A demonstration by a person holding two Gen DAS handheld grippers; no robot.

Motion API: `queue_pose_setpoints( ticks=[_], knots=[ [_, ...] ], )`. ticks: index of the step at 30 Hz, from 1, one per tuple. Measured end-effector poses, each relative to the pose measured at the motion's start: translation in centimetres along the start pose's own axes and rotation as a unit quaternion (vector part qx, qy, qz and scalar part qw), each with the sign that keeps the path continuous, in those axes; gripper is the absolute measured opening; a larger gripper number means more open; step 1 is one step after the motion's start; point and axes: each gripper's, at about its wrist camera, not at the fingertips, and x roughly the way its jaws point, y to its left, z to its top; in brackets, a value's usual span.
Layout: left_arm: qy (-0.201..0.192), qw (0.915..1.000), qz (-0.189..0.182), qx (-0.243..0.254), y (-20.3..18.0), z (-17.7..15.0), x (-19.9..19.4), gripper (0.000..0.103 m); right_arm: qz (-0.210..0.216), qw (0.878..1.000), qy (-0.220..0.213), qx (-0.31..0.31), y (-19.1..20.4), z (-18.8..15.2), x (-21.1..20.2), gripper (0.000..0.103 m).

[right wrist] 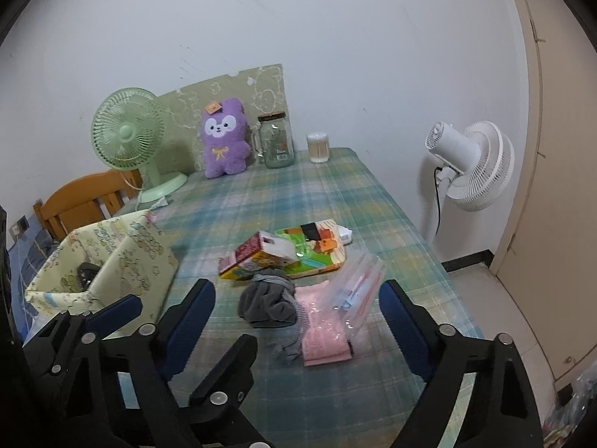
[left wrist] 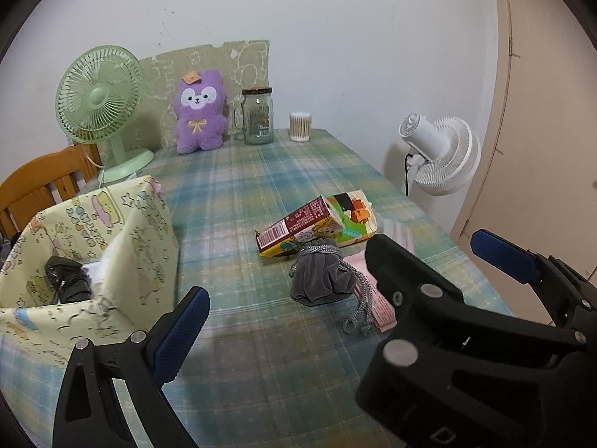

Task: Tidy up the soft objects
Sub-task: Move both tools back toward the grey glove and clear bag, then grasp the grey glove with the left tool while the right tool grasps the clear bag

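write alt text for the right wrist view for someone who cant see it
The open right gripper hangs over a grey drawstring pouch on a plaid tablecloth, with pink packets and colourful cartons beside it. A patterned fabric bin sits left; a purple plush, a green fan and a jar stand at the wall.

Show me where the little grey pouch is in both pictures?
Left wrist view: the grey pouch lies right of centre on the checked tablecloth, just below the colourful box.
Right wrist view: the grey pouch lies near the centre, low down, beside the pink packet.
Shared landmark: the purple plush toy at the far end of the table, between the green fan and the glass jar.
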Motion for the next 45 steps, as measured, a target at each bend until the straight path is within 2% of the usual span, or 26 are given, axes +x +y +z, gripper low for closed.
queue_pose_setpoints(
  ticks=[13,25,28,30,32,40,45],
  knots=[
    [0.018,0.9998,-0.008,0.008,-1.4,1.1,4.0,0.096,-0.015,0.999,0.019,0.025,-2.7,0.4,3.2,0.086],
    [0.043,0.9987,-0.022,0.014,-2.2,1.6,6.7,0.087,-0.024,0.998,0.040,0.040,-4.3,0.4,5.5,0.080],
    [0.048,0.9985,-0.022,0.014,-2.2,1.5,7.2,0.079,-0.026,0.998,0.046,0.044,-4.5,0.4,6.0,0.080],
    [0.060,0.9980,-0.020,0.010,-2.1,1.5,7.7,0.066,-0.028,0.997,0.052,0.048,-4.7,0.3,6.4,0.080],
    [0.067,0.9975,-0.020,0.005,-1.8,1.4,8.1,0.059,-0.032,0.996,0.057,0.052,-4.9,0.2,6.9,0.080],
    [0.073,0.9969,-0.029,0.006,-1.6,1.2,8.4,0.052,-0.030,0.996,0.071,0.056,-4.8,0.1,8.3,0.080],
    [0.074,0.9968,-0.027,0.007,-1.7,1.1,8.3,0.048,-0.022,0.993,0.094,0.064,-5.0,-0.1,9.5,0.056]
  ],
)
